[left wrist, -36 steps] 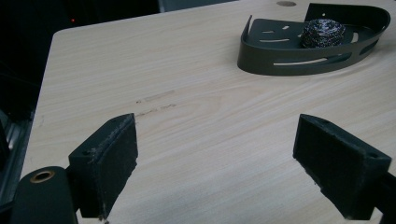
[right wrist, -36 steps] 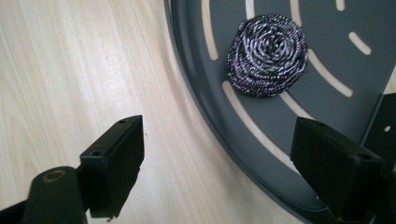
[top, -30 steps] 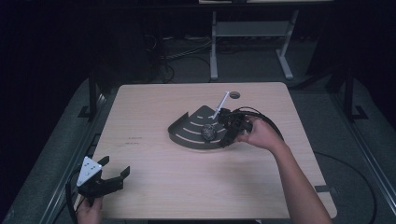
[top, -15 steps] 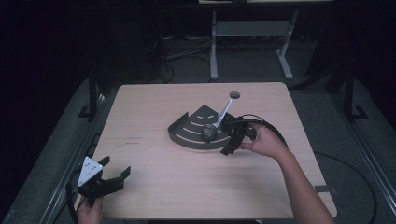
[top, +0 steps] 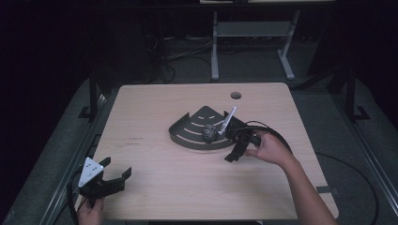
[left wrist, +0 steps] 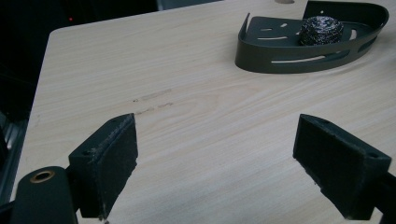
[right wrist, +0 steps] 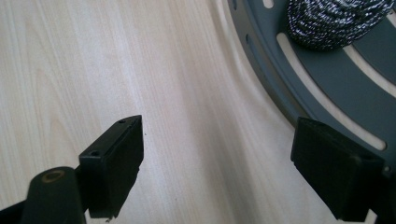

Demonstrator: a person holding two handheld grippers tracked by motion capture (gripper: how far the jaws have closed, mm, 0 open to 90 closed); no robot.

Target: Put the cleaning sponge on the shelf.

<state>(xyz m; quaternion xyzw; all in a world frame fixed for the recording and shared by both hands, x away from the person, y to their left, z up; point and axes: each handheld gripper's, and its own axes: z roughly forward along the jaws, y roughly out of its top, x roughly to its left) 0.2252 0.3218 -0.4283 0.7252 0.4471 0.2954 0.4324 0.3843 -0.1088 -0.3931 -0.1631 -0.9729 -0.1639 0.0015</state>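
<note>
A dark grey quarter-round slotted tray (top: 190, 132) lies near the table's middle, with a steel-wool scourer (top: 209, 132) inside it by the curved rim. My right gripper (top: 233, 147) hovers just off the tray's front right rim, open and empty, held by a hand (top: 270, 150). In the right gripper view the tray (right wrist: 327, 98) and scourer (right wrist: 336, 18) sit up and to the right of my open right gripper (right wrist: 217, 158). My left gripper (top: 117, 168) rests open at the table's front left corner. From the left gripper (left wrist: 229, 158), the tray (left wrist: 280, 58) and scourer (left wrist: 321, 29) lie far ahead.
The wooden table (top: 155, 108) has a round cable hole (top: 235, 95) near its far edge. A cable (top: 277, 133) loops on the table behind the right hand. A metal stand (top: 216, 51) and floor cables lie beyond the table in the dark.
My right gripper has drawn back from the scourer, moving toward the front off the tray's rim, with jaws open. The scourer stays in the tray. The left gripper has not moved.
</note>
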